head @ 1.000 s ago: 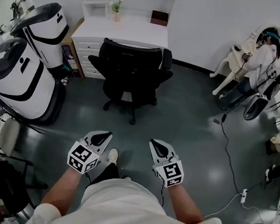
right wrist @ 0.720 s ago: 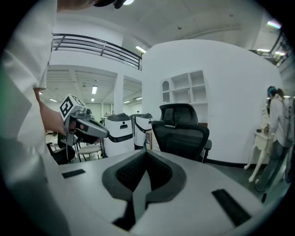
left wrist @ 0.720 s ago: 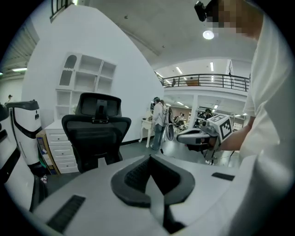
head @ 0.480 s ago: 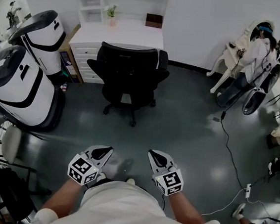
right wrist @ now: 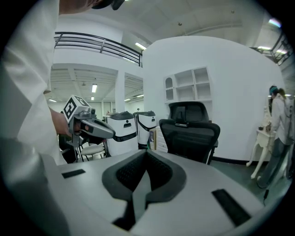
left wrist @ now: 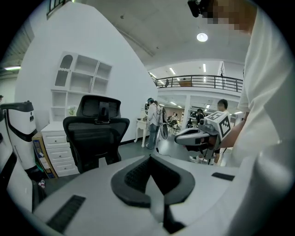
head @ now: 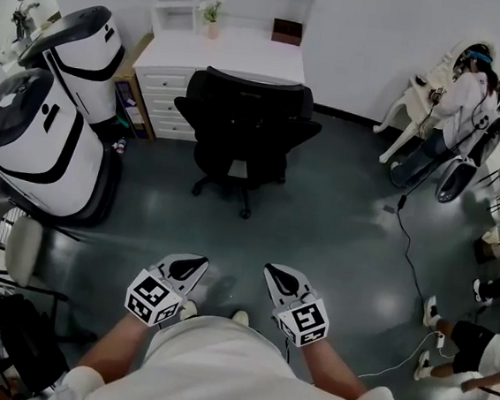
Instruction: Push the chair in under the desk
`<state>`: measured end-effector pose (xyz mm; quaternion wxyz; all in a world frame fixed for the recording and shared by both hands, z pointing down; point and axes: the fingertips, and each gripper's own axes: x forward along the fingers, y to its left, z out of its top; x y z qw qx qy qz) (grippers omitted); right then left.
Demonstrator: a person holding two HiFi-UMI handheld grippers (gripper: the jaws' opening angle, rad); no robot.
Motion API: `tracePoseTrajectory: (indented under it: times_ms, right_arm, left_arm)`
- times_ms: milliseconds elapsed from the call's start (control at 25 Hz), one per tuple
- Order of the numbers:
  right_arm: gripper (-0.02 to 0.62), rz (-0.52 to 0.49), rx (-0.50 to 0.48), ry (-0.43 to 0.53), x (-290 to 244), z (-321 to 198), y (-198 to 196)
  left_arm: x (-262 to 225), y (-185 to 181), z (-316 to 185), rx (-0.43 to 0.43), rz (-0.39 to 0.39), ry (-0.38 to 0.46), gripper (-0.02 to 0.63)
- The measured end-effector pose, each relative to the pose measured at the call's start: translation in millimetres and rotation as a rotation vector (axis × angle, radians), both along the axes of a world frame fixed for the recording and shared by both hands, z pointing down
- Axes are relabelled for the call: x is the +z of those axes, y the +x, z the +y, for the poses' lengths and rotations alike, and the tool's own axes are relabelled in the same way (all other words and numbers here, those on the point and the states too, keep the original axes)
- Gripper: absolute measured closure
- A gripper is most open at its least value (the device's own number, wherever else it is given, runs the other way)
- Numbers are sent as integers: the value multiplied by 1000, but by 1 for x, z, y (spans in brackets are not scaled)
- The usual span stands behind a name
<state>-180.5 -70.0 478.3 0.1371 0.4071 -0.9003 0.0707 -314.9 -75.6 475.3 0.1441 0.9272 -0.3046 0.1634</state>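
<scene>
The black office chair [head: 244,125] stands on the dark floor with its back toward me, its seat in front of the white desk [head: 229,57]. The chair [left wrist: 96,136] is also in the left gripper view, and the chair [right wrist: 190,133] shows in the right gripper view, well ahead of both grippers. My left gripper [head: 193,263] and right gripper [head: 275,274] hover side by side near my body, far short of the chair. Both are shut with nothing between the fingers. Each gripper shows in the other's view: the right gripper [left wrist: 193,136] and the left gripper [right wrist: 94,128].
Two large white-and-black machines [head: 35,132] stand at the left next to the desk's drawers [head: 159,96]. A grey chair [head: 5,244] is at the lower left. A person [head: 465,97] sits at the right; a cable [head: 407,264] runs across the floor.
The head view has shifted slightly as I step; my feet have moved. Another person's legs have come into view at the right edge. Both grippers stay shut and low.
</scene>
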Motion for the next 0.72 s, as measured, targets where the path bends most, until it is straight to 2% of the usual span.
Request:
tracePoseTrajectory:
  times_ms: [720]
  right_arm:
    - [591, 34, 2, 15, -4, 14, -75]
  left_arm:
    - [1, -65, 12, 55, -3, 25, 610]
